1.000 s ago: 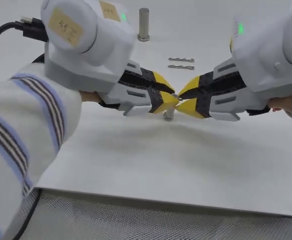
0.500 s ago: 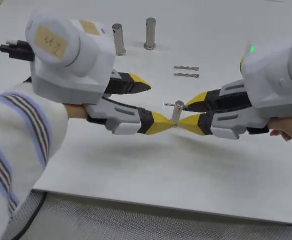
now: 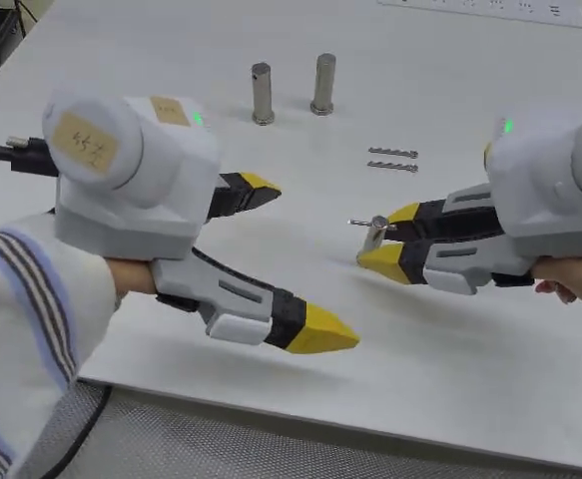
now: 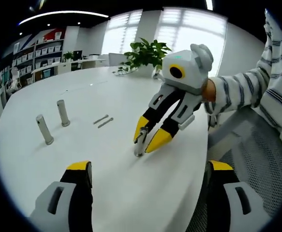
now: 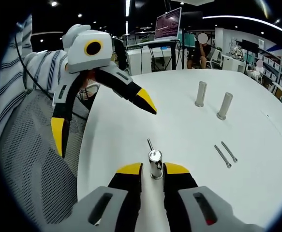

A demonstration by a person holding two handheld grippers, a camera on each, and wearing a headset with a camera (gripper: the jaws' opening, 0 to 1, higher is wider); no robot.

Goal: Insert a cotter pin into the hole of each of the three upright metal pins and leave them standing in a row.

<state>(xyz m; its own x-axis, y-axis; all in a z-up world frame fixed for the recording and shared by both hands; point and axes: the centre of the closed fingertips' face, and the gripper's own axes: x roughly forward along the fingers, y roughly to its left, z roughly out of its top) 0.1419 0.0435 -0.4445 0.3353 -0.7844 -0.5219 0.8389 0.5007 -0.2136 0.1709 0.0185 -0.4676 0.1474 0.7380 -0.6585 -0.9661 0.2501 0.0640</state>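
two metal pins (image 3: 262, 93) stand upright side by side at the far end of the desk (image 3: 450, 359) in our head view, and two loose cotter pins (image 3: 391, 153) lie just right of them. the right gripper (image 3: 378, 239) is clamped on the third metal pin (image 3: 374, 236), which has an inserted cotter pin (image 3: 358, 223) through its top. the left gripper (image 3: 305, 261) is spread wide, holding nothing. in the left gripper view our jaws gape far apart. in the right gripper view the third metal pin sits pinched between our jaws.
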